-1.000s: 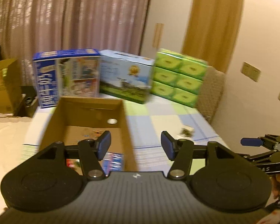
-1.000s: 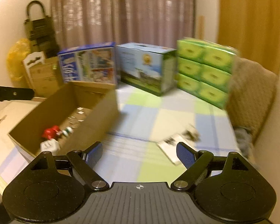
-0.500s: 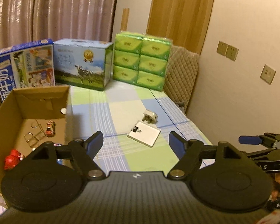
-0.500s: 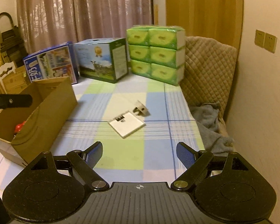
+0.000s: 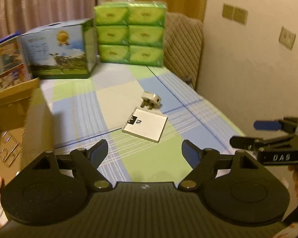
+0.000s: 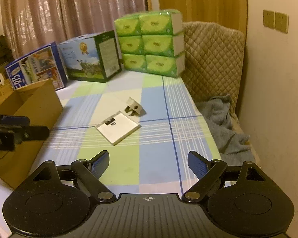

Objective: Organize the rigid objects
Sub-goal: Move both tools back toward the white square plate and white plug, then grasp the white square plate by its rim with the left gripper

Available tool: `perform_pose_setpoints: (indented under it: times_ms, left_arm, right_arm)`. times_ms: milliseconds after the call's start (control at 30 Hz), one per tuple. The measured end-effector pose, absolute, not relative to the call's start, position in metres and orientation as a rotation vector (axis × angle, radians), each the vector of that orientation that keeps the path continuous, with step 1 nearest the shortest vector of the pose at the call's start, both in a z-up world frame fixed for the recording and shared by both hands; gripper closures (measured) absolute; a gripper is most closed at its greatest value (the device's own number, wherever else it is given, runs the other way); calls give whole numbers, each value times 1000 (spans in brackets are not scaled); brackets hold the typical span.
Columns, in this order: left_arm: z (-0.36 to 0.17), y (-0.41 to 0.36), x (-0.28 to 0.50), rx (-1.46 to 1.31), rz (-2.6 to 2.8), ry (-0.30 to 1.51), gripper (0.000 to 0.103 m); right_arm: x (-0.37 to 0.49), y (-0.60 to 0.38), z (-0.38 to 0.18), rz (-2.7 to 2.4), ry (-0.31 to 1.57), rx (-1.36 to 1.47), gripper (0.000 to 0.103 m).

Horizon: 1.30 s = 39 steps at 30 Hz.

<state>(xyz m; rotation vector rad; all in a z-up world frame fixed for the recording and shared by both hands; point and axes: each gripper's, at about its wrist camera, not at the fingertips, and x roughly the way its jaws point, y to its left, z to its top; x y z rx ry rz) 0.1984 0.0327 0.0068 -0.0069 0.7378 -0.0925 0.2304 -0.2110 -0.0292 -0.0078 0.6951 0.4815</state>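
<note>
Flat white box (image 5: 146, 127) and plug adapter (image 5: 151, 100) ahead of left tool (image 5: 145, 151), just opened wide, empty

curtains (image 6: 69, 19) pinkish, drawn | wall (image 6: 278, 79) cream, sockets (image 6: 275, 20) | quilted headboard (image 6: 212, 59) beige | light warm, dim
</note>
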Motion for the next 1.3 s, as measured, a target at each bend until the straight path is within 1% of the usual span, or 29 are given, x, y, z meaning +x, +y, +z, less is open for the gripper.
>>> perform_pose_setpoints:
  times_ms: [67, 233, 533, 767, 900, 1167, 1267, 1300]
  left_arm:
    - [-4, 29, 214, 28, -120, 760, 19]
    - [-30, 31, 257, 51, -172, 844, 14]
    - [-62, 31, 321, 150, -213, 945, 12]
    - [-82, 23, 360, 223, -280, 1026, 11]
    - [-93, 20, 374, 278, -319, 1031, 11]
    - [-105, 19, 394, 239, -359, 1054, 11]
    - [-105, 19, 393, 220, -359, 1041, 13]
    - [-105, 19, 391, 208, -348, 1034, 18]
  right_arm:
    - [241, -211, -36, 476, 701, 1, 20]
    - [268, -212, -51, 445, 708, 43, 20]
    - [322, -202, -71, 387, 729, 125, 20]
    - [350, -187, -87, 374, 749, 107, 20]
    - [360, -186, -90, 355, 737, 96, 20]
    - [367, -193, -93, 334, 748, 117, 20]
    - [369, -194, -94, 334, 758, 124, 20]
    - [369, -194, -95, 335, 760, 125, 20]
